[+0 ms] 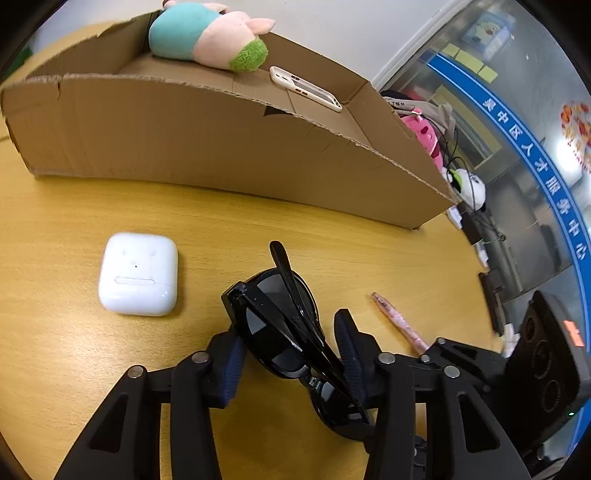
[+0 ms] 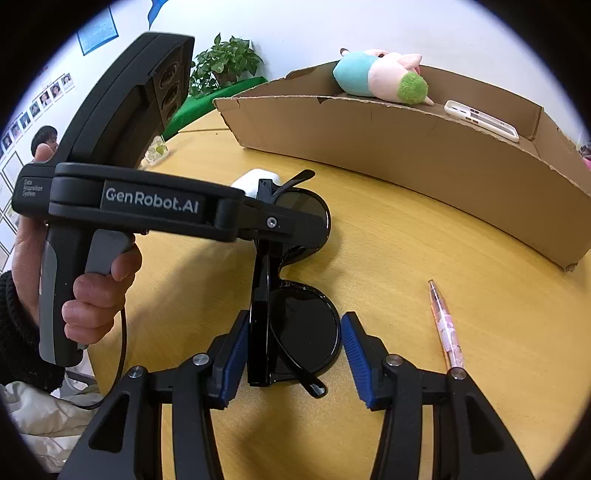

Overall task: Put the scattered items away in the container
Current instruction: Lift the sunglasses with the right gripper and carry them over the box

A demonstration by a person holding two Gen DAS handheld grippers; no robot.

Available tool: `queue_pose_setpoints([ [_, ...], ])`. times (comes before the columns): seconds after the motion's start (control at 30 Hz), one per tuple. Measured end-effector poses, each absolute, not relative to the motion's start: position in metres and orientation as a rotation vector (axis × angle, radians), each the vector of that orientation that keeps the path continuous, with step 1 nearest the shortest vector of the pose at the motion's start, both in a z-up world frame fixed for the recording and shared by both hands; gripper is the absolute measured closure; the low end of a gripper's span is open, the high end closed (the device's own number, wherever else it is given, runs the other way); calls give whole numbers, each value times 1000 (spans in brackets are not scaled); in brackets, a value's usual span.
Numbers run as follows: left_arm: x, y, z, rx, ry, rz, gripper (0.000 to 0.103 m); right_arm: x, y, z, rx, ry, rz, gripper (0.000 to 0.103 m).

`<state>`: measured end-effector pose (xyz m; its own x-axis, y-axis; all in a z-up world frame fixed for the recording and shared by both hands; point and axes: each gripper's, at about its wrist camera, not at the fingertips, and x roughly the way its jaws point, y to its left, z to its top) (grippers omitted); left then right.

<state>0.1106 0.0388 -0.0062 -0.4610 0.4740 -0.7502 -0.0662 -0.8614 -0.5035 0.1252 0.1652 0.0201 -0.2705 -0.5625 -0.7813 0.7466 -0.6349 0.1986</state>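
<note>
A round yellow wooden table [image 1: 66,221] is being lit evenly from above. Behind it a plain white wall [image 2: 406,26] is being shown, with a leafy potted plant [image 2: 225,62] at its foot. Photographs [image 2: 44,98] and a blue sheet [image 2: 98,31] are being displayed there. A glass partition [image 1: 498,122] is being crossed by a blue lettered band [image 1: 532,155].

Black sunglasses [image 1: 280,325] with dark grey lenses are lying on a yellow wood-grain table [image 1: 74,221], beside a plain white earbuds case [image 1: 138,275] and a clear pen [image 2: 445,325] showing a pink print. Brown cardboard box [image 1: 221,147] is holding a plush toy [image 1: 207,37] in teal, pale pink and fuzzy green, plus a white phone case [image 1: 306,88]. Both grippers are showing black frames with ribbed blue pads [image 2: 356,360].
</note>
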Motion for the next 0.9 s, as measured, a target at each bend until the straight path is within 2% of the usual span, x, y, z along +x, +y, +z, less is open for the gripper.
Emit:
queue_pose_setpoints([
  [0.27, 110, 41, 1, -1348, -595, 2327, 66, 127, 165, 20, 1070, 244, -1973, 50],
  [0.4, 110, 46, 5, -1320, -580, 2314, 68, 121, 167, 20, 1086, 213, -1982, 43],
  [0.5, 110, 47, 8, -1303, -567, 2311, 69, 118, 165, 19, 1098, 215, -1974, 43],
  [0.57, 109, 49, 11, -1300, -550, 2319, 69, 119, 165, 20, 1098, 235, -1966, 51],
  [0.9, 99, 38, 50, -1204, -507, 2365, 72, 113, 152, 43, 1068, 242, -2009, 51],
])
